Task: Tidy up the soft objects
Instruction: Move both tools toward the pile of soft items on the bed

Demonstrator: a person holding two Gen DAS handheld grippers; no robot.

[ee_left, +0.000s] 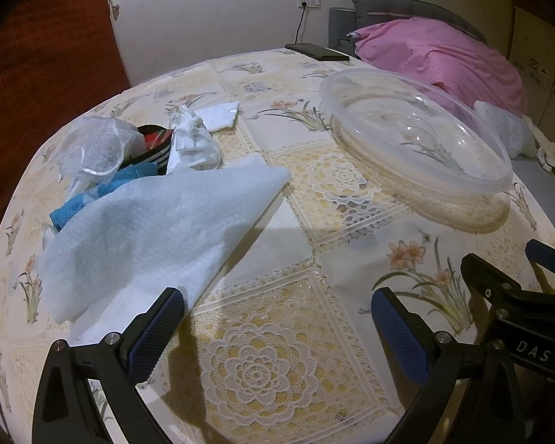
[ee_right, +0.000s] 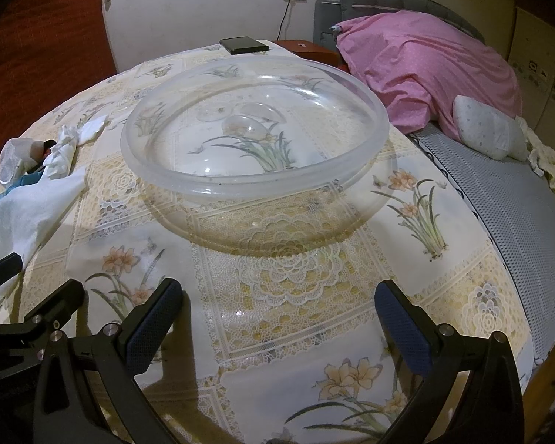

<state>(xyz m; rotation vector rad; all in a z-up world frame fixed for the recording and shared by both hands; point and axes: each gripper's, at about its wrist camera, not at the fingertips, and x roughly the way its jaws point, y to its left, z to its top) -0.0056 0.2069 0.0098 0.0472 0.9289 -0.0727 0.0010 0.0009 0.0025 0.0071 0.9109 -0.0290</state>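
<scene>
The soft objects lie heaped at the left side of the counter point(ee_left: 277, 333): a pale blue-white cloth point(ee_left: 159, 229) spread in front, a blue knitted piece point(ee_left: 103, 192) partly under it, a white mesh pouf point(ee_left: 92, 148), a red and black striped item point(ee_left: 155, 144), a knotted white rag point(ee_left: 192, 140) and, just behind, a folded white cloth point(ee_left: 220, 114). The left gripper point(ee_left: 277, 336) hovers over the flowered lace tablecloth with its jaws spread wide and empty; its left finger point(ee_left: 159, 333) sits just at the near edge of the pale cloth. To the right stands a clear plastic basin point(ee_right: 255, 125), holding nothing. The right gripper point(ee_right: 277, 333) faces it, jaws likewise released and empty. A black phone point(ee_right: 244, 45) rests at the far edge of the counter. Beyond lie a pink pillow point(ee_right: 425, 70) and a bed point(ee_right: 518, 214).
</scene>
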